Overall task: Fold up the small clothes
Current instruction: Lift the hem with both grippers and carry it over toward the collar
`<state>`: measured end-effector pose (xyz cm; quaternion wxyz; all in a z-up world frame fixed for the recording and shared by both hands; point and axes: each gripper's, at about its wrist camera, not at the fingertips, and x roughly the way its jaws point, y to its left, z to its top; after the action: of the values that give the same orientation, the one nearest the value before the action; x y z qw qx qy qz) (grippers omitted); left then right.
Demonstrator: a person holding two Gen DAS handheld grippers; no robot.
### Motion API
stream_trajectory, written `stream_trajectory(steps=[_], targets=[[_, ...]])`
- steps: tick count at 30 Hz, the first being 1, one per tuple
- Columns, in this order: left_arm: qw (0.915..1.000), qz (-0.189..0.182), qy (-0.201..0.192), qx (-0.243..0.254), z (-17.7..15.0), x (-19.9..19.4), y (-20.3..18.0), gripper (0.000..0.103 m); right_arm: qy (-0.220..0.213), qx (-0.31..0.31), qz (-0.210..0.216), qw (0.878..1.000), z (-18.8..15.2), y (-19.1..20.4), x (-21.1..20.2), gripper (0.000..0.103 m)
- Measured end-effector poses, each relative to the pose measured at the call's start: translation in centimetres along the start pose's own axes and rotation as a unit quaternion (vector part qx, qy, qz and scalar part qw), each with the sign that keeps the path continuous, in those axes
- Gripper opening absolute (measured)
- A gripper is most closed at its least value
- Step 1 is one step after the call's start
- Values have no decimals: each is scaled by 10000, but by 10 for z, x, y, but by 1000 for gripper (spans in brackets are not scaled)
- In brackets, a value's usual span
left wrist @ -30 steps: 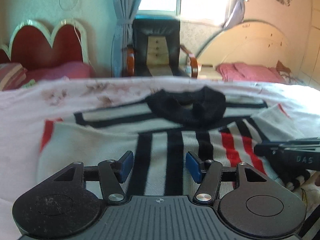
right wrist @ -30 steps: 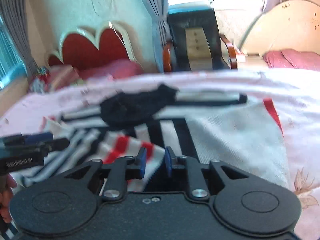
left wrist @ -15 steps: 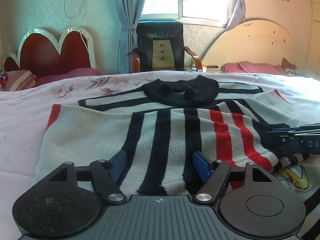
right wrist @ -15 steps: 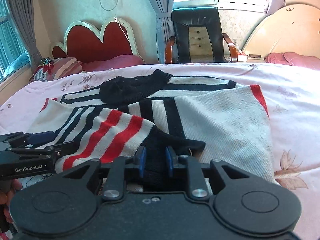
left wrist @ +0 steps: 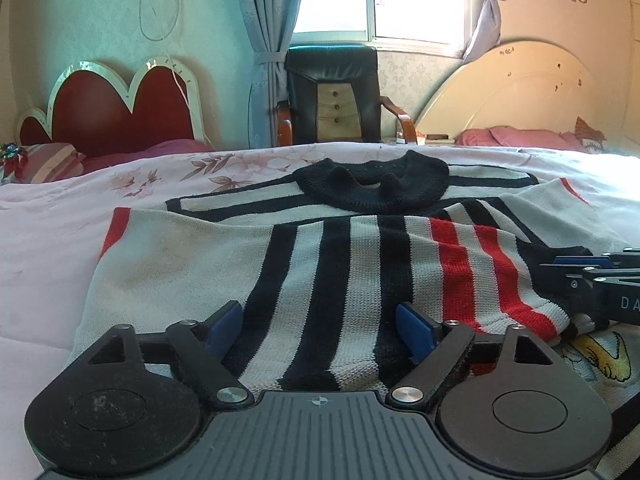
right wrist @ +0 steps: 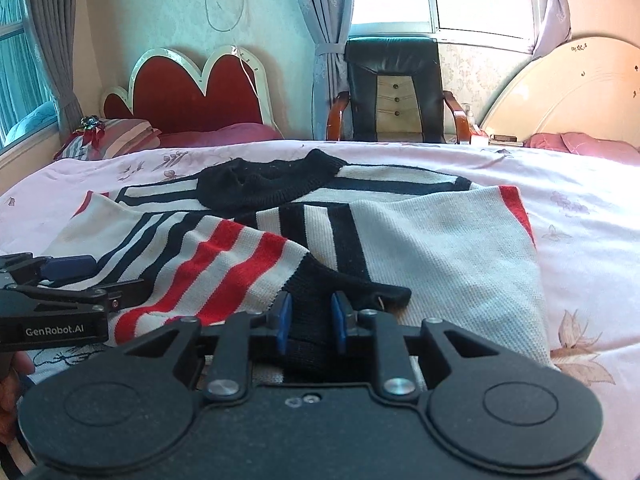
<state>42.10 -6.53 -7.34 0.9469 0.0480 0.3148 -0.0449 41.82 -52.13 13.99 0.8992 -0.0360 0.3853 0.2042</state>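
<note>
A striped sweater (left wrist: pixel 352 264), white with black and red stripes and a black collar (left wrist: pixel 372 184), lies flat on the bed. It also shows in the right wrist view (right wrist: pixel 420 240). My left gripper (left wrist: pixel 320 328) is open, low over the sweater's near hem. My right gripper (right wrist: pixel 308 320) is shut on the black cuff (right wrist: pixel 344 292) of a striped sleeve folded across the body. The right gripper shows at the right edge of the left wrist view (left wrist: pixel 592 276). The left gripper shows at the left edge of the right wrist view (right wrist: pixel 68 284).
The sweater rests on a pink floral bedspread (left wrist: pixel 60 248). Another garment with a yellow print (left wrist: pixel 600 356) lies under its right edge. Behind stand a red headboard (left wrist: pixel 108 116), a black armchair (left wrist: pixel 336 96) and a cream headboard (left wrist: pixel 516 92).
Both grippers have come down and steadied over the sweater. The right gripper has laid the striped sleeve across the body. The left jaws have opened wider.
</note>
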Motion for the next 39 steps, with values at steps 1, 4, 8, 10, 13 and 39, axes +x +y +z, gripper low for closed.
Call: stream_trajectory(steps=[1, 4, 8, 10, 13, 39], targets=[[9999, 92, 94, -26, 1, 3, 3, 103, 0, -22, -13, 10000, 0, 1, 0, 22], [9995, -33, 310, -103, 9, 2, 14, 103, 67, -119, -2, 9999, 3, 1, 0, 23], [10000, -19, 8, -35, 6, -43, 32, 102, 193, 293, 43, 9994, 14, -8, -25, 34], [10000, -64, -32, -56, -8, -69, 47, 96, 136, 597, 181, 9980, 10, -18, -50, 39], [9995, -81, 192, -231, -44, -110, 77, 82, 280, 802, 356, 9958, -8, -33, -88, 39], [8818, -2859, 1351, -3499, -209, -198, 129, 37, 1180, 3631, 1872, 9051, -189, -78, -235, 38]])
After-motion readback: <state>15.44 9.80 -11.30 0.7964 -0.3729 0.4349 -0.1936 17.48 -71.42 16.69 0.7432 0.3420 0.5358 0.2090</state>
